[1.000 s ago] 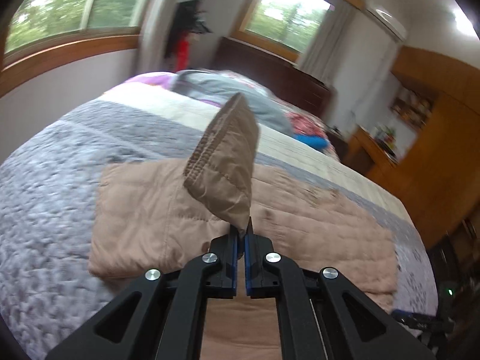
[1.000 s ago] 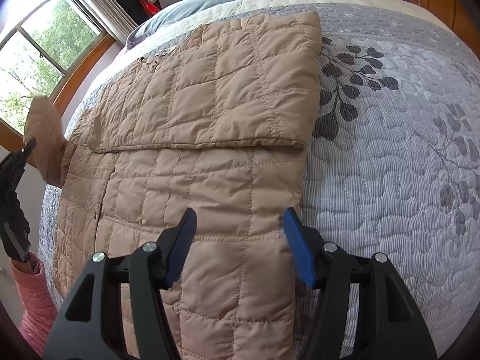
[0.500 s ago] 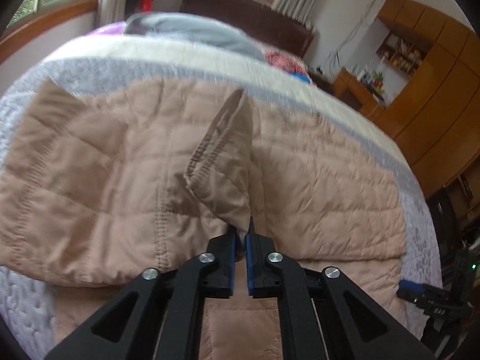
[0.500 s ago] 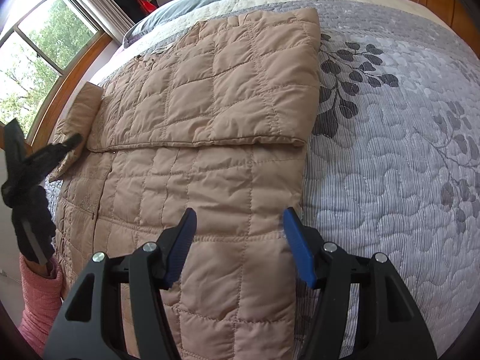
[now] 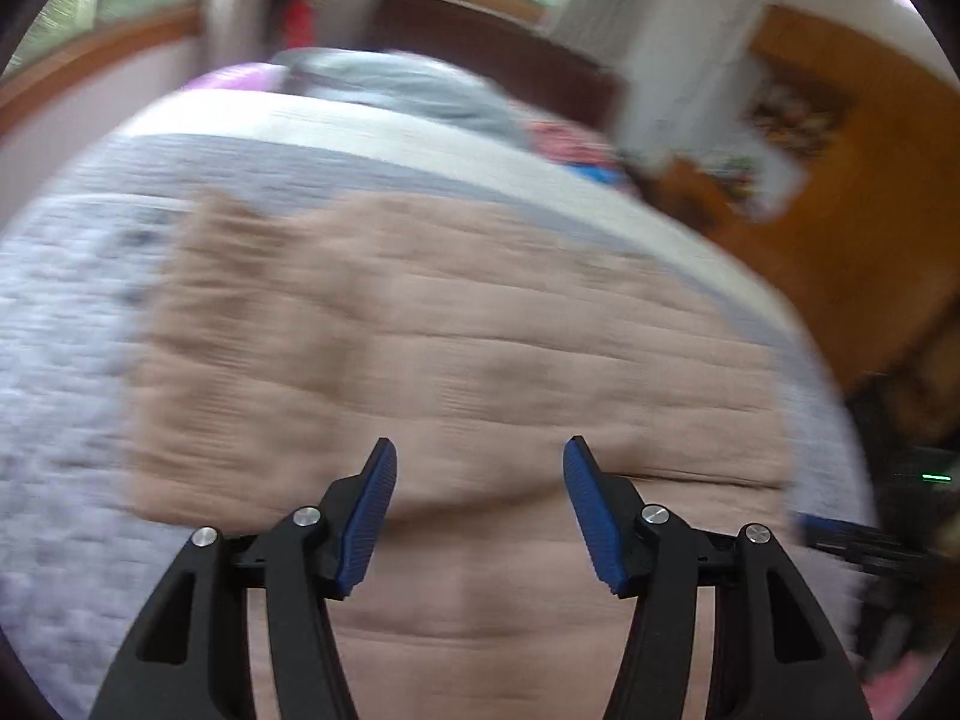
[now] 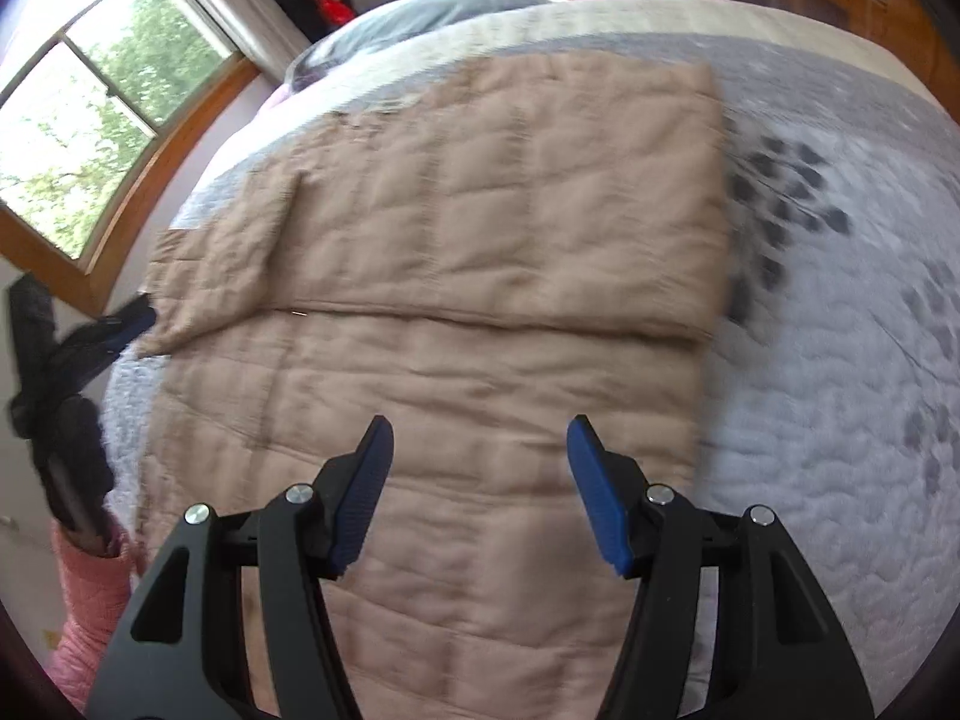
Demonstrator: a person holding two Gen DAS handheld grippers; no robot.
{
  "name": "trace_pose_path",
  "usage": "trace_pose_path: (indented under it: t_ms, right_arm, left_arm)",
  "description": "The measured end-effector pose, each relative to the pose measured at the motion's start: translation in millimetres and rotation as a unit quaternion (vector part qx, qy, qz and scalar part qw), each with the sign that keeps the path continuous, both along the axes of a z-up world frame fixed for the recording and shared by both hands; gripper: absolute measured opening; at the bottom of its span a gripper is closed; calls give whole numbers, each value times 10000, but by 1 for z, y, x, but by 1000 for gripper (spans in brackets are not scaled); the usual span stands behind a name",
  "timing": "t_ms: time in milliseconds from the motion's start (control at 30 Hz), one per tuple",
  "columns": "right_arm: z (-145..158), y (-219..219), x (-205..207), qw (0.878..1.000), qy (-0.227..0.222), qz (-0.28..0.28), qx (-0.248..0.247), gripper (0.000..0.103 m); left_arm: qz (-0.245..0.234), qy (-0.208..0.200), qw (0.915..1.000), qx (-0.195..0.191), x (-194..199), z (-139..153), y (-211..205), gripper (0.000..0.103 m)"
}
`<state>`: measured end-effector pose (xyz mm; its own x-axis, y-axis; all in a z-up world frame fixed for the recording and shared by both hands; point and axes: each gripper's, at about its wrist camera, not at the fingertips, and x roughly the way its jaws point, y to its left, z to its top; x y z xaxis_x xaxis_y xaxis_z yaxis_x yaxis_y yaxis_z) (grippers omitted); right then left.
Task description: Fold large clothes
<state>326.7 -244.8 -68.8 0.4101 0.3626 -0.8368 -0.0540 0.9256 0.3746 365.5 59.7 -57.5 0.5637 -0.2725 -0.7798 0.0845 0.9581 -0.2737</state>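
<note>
The jacket (image 6: pixel 480 276), a tan quilted one, lay flat on the bed (image 6: pixel 840 360), spread over the grey quilt toward the bed's left side, near the window (image 6: pixel 90 138). Its far part was folded, with a straight fold edge running across the body. A sleeve (image 6: pixel 222 264) lay folded in at the jacket's left edge, resting on the quilted body.

The left gripper (image 5: pixel 477 504) hung above the jacket with its blue-padded fingers (image 5: pixel 366 516) spread wide and nothing between them. Its view was smeared by motion blur, so seams and edges of the jacket (image 5: pixel 456 348) were hard to read there. In the right wrist view the left gripper (image 6: pixel 120 324) showed at the bed's left edge, just beside the sleeve's end; I could not tell whether it touched the cloth.

The right gripper (image 6: pixel 480 492) hovered over the near part of the jacket, fingers (image 6: pixel 594 504) spread apart and holding nothing.

A grey pillow (image 6: pixel 432 18) sat at the head of the bed, beyond the jacket and apart from it. A dark leaf print (image 6: pixel 780 198) marked the quilt just beside the jacket's right edge.
</note>
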Motion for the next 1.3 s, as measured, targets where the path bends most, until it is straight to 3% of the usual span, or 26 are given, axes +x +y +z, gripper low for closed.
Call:
trace_pose_path:
  t_ms: [167, 367, 633, 700, 833, 967, 1100, 1300]
  right_arm:
    - [11, 52, 30, 9991, -9, 421, -37, 60]
    - [9, 99, 67, 9967, 192, 784, 89, 60]
    - [-4, 141, 107, 9935, 438, 989, 367, 59]
    - [-10, 148, 119, 9925, 515, 1006, 474, 55]
    - [-21, 162, 136, 9904, 624, 1091, 581, 18]
    - [-3, 150, 128, 9894, 274, 1217, 744, 12]
    - [29, 124, 109, 9927, -191, 1101, 460, 12]
    - [57, 63, 87, 9971, -508, 552, 109, 11]
  left_arm:
    - [276, 584, 9978, 146, 21, -40, 17, 53]
    - [155, 401, 9979, 484, 22, -50, 4, 54]
    - [200, 474, 9986, -153, 21, -34, 25, 54]
    - [248, 440, 9983, -284, 18, -28, 30, 53]
    - [417, 187, 9984, -346, 16, -12, 39, 53]
    - [575, -76, 9981, -204, 14, 4, 47, 53]
    - [647, -171, 9976, -193, 14, 12, 50, 53]
    - [501, -176, 9986, -70, 21, 9, 31, 53]
